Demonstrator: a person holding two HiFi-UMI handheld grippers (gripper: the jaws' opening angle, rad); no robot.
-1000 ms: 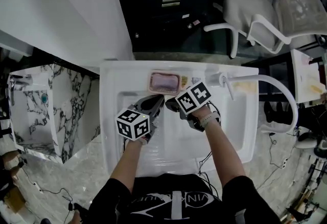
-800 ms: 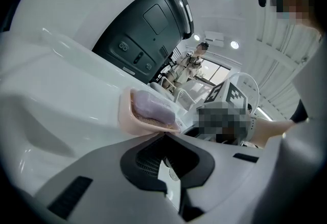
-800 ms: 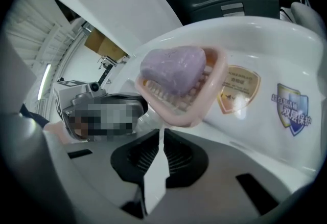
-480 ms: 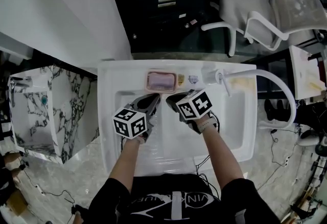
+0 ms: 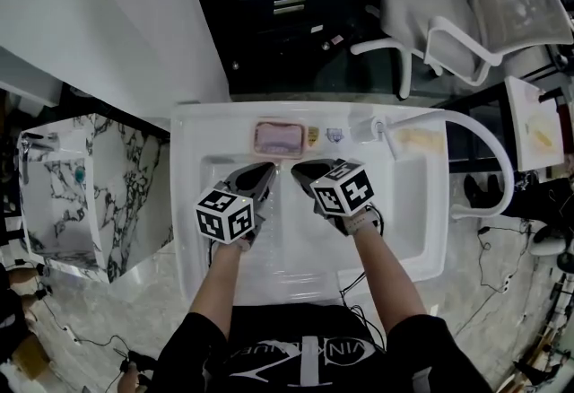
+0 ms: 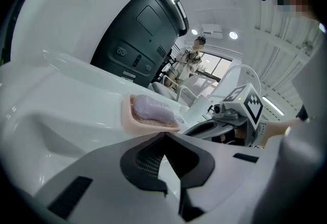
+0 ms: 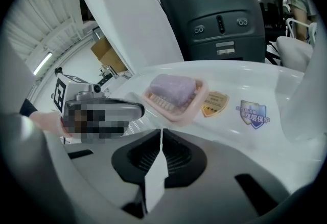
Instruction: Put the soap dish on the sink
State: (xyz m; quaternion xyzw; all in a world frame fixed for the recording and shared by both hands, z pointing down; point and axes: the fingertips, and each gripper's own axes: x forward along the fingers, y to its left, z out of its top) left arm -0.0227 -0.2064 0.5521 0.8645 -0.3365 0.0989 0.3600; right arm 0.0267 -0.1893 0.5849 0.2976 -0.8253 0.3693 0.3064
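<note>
Now both my left gripper (image 6: 163,136) and right gripper (image 7: 161,131) are pressed together, empty; the pink rectangular soap dish (image 5: 278,139) rests on the white ceramic sink (image 5: 191,203), back ledge.

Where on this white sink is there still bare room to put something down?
Bare: the back ledge from the white sink's left corner to the pink soap dish with lilac soap, and the left rim. Crowded: dish, gold sticker, blue sticker and white tap fill the ledge's middle; the left tongs and right tongs hang over the basin.
</note>
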